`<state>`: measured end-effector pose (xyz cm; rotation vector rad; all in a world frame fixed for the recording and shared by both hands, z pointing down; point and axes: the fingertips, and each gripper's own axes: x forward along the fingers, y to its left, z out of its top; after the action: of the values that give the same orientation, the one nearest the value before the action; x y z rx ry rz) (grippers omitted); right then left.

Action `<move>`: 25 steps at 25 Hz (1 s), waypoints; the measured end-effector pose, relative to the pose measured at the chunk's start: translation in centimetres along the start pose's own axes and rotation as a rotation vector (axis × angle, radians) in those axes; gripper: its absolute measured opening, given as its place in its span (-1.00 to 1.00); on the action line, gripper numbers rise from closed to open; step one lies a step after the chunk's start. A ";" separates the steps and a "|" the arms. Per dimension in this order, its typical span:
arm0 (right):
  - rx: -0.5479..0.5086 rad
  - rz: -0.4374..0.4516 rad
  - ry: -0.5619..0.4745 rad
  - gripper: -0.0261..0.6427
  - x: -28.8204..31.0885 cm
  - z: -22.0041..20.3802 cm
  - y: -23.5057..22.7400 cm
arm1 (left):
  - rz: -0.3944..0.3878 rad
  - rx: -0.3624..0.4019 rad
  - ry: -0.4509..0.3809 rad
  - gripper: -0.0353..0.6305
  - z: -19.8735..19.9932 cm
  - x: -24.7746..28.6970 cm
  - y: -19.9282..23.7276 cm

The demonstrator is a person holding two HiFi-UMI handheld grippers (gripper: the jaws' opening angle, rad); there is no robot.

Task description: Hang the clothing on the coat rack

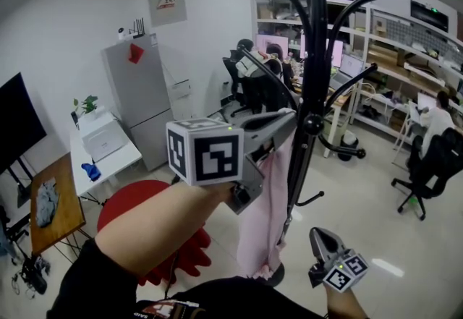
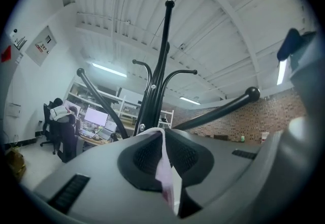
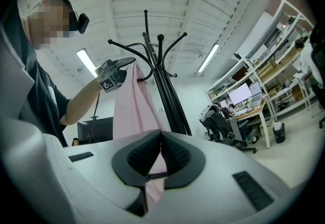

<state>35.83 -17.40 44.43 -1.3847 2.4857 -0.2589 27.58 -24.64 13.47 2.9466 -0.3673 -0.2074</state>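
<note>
A black coat rack (image 1: 312,93) with curved arms stands right in front of me. My left gripper (image 1: 291,119) is raised beside its pole and shut on the top of a pink garment (image 1: 262,216), which hangs down along the pole. In the left gripper view the pink cloth (image 2: 166,167) is pinched between the pads, with the coat rack (image 2: 158,81) and its arms just beyond. My right gripper (image 1: 323,236) is low at the right, shut and holding nothing, apart from the hem. The right gripper view shows the garment (image 3: 133,111) hanging from the left gripper (image 3: 131,60).
A red chair (image 1: 137,202) stands low to the left, beside a wooden table (image 1: 61,198) and a white table (image 1: 105,144). A grey cabinet (image 1: 141,93) is against the wall. Desks, black office chairs (image 1: 434,166) and seated people (image 1: 434,118) fill the right and back.
</note>
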 end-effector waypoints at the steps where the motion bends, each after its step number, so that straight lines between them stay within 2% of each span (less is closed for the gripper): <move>1: 0.000 0.001 0.002 -0.95 0.0 0.0 0.1 | 0.009 0.003 0.005 -0.87 -0.6 -0.2 0.1; 6: 0.004 0.002 0.013 -0.95 -0.1 -0.4 0.2 | 0.067 0.053 0.022 -0.87 -3.6 -0.7 0.4; 13: 0.007 0.008 0.030 -0.95 0.0 -1.0 0.5 | 0.122 0.052 -0.024 -0.87 -6.5 -1.8 1.6; 25: 0.010 0.013 0.060 -0.95 0.6 -1.8 1.1 | 0.112 0.048 -0.077 -0.85 -9.8 -4.3 1.6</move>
<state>34.07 -17.25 45.66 -1.3763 2.5374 -0.3146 24.64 -23.64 23.87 2.9592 -0.5544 -0.3028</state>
